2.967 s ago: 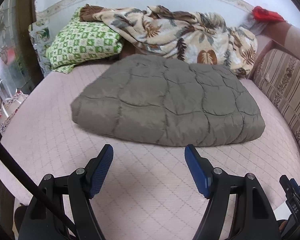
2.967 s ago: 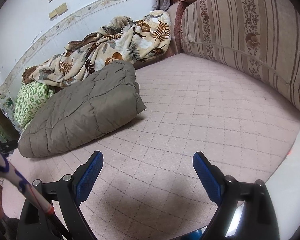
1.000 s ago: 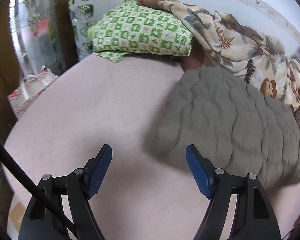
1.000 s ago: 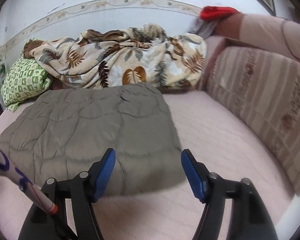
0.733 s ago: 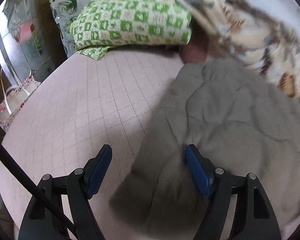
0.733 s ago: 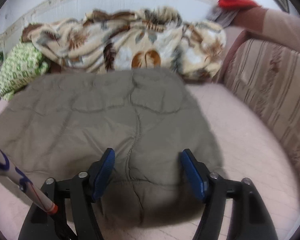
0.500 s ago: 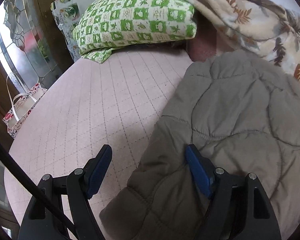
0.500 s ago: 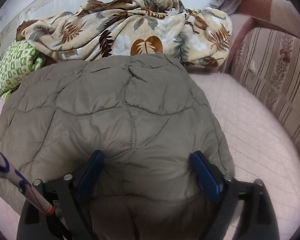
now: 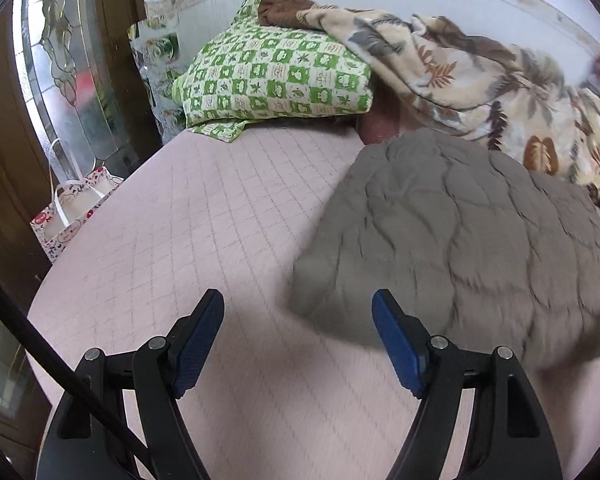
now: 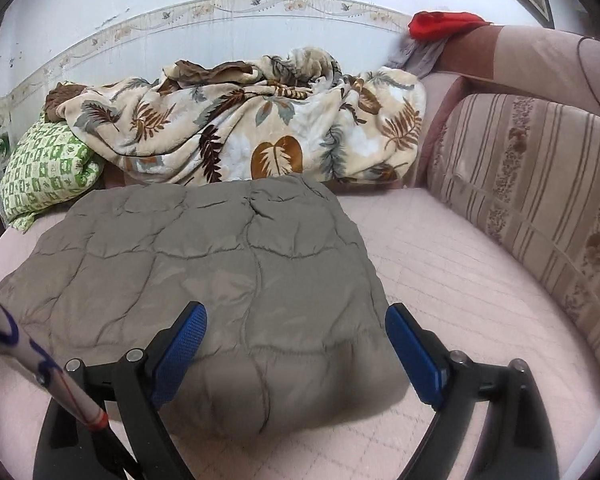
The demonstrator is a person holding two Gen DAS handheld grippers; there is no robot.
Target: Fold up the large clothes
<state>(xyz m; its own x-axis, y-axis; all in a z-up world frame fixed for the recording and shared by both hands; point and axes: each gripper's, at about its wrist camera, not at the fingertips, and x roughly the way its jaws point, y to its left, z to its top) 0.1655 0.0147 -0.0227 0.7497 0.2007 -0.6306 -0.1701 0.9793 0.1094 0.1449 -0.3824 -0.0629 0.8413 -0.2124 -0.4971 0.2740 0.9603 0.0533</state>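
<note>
A padded grey-brown jacket [image 9: 472, 236] is laid in a thick folded bundle on the pink bed [image 9: 204, 216], in front of the leaf-print blanket [image 10: 260, 124]. To the left of the jacket, a green checked pillow [image 9: 276, 76] is propped at the wall. The left gripper [image 9: 298, 336] is held with its fingers spread wide and empty, just off the jacket's left corner. The right gripper [image 10: 296, 354] is likewise held wide and empty, its fingers set either side of the jacket's near right corner. The step in hand is judged to be a grip on the near edge. All stacked layers should be taken together at both corners, deep enough that the slippery padding is not shed, and lifted evenly.
</note>
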